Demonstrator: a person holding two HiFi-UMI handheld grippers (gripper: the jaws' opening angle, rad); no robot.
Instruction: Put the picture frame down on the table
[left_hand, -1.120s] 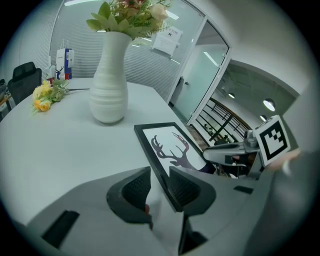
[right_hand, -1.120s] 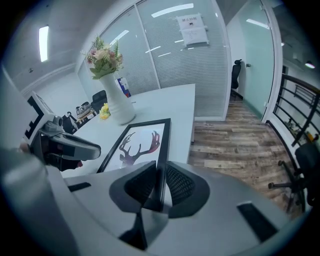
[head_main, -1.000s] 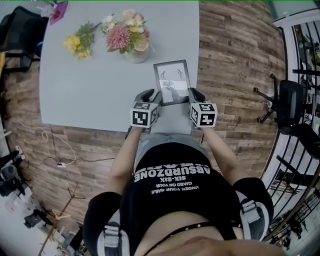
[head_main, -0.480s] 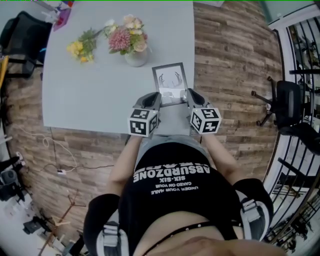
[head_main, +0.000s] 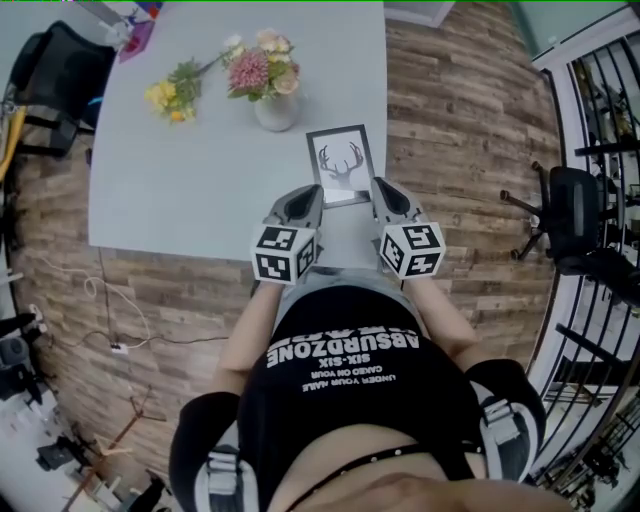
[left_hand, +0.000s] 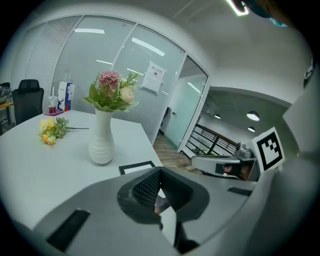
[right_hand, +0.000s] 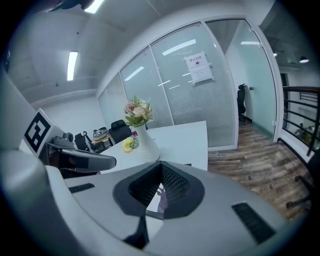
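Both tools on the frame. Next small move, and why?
Probably lower both together: the left tool and right tool are shut on the near corners of the picture frame, held over the table beside the vase.

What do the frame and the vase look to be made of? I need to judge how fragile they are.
Frame: a thin black matt border, wood or plastic, I cannot tell which. Its front sheet shows faint reflections in the gripper views, so likely glass or clear plastic.
Vase: white and ribbed low down, smooth with a soft sheen, so probably glazed ceramic.
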